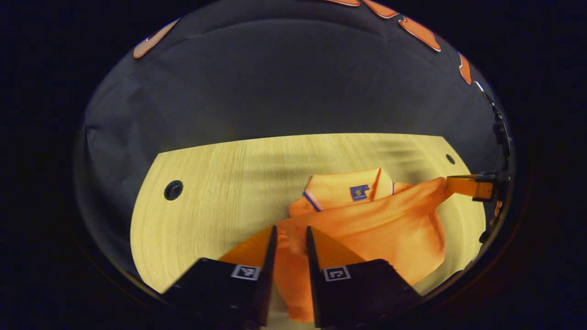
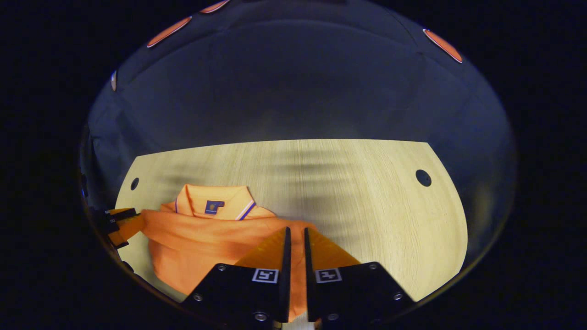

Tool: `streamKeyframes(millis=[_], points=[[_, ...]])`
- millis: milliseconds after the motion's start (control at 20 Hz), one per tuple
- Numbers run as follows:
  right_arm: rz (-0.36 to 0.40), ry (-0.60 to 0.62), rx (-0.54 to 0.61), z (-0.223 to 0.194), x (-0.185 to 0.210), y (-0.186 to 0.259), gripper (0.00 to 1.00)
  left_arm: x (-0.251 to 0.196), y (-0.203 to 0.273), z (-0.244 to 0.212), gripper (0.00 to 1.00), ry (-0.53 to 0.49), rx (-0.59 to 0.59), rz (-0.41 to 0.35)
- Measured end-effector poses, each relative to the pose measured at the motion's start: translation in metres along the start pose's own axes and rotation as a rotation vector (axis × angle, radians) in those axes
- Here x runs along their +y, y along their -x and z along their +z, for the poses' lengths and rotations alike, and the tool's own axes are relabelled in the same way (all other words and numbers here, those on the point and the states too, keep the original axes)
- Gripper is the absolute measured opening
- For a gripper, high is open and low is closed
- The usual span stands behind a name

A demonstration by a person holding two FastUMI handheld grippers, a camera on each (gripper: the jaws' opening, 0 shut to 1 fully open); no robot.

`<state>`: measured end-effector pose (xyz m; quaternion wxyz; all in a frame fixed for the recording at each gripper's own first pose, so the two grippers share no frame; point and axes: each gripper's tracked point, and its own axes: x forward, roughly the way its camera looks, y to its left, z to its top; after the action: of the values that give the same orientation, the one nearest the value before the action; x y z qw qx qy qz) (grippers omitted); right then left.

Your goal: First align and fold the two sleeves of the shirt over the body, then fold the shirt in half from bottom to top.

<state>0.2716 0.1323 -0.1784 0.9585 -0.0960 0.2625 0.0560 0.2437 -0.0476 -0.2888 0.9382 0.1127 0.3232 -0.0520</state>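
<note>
While both grippers hold cloth, the shirt sits in the lower middle and right of the left gripper view, on a pale wooden table. At the left of that view a round dark hole is set in the tabletop. Moving right, the left gripper shows at the bottom centre, fingers set narrow, with a fold of orange cloth running up between them; both fingers appear to press on it. Above and right of the fingertips lies the collar, flat on the table, with a small dark label inside it. The lifted edge of the shirt stretches from the left gripper up to the right edge of the frame, where the other gripper pinches its far corner. A smaller hole sits in the upper right of the tabletop.

In the right gripper view, the left gripper appears at the far left edge, gripping the shirt's corner. The shirt fills the lower left, collar just above the raised edge. The right gripper is at bottom centre, fingers nearly together with a thin strip of cloth clamped between them. To the right the table is bare wood, with a hole near the right edge.
</note>
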Motion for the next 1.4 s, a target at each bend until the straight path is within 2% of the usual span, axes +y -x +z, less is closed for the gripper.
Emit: streamKeyframes(millis=[50, 200, 300, 500, 750, 1050, 1400], points=[[0.008, -0.011, 0.007, -0.001, 0.001, 0.000, 0.22, 0.000, 0.002, 0.004, 0.56, 0.009, -0.015, -0.008], [-0.018, -0.018, -0.009, 0.004, -0.009, 0.006, 0.86, 0.008, 0.014, 0.009, 1.00, 0.025, -0.053, 0.016], [-0.019, -0.021, -0.025, 0.007, -0.011, 0.012, 0.98, 0.006, 0.017, 0.017, 0.99, 0.013, -0.077, 0.022], [0.002, -0.019, -0.083, 0.021, -0.006, 0.036, 0.98, 0.000, 0.039, 0.036, 0.99, -0.013, -0.147, 0.035], [0.012, -0.009, -0.222, 0.049, -0.011, 0.094, 0.98, -0.013, 0.096, 0.068, 0.99, -0.039, -0.282, 0.045], [0.042, 0.018, -0.439, 0.074, -0.018, 0.201, 0.98, -0.024, 0.198, 0.101, 0.98, -0.034, -0.506, 0.080], [0.093, 0.016, -0.610, 0.071, -0.028, 0.310, 0.98, -0.029, 0.322, 0.095, 0.98, 0.042, -0.684, 0.111]])
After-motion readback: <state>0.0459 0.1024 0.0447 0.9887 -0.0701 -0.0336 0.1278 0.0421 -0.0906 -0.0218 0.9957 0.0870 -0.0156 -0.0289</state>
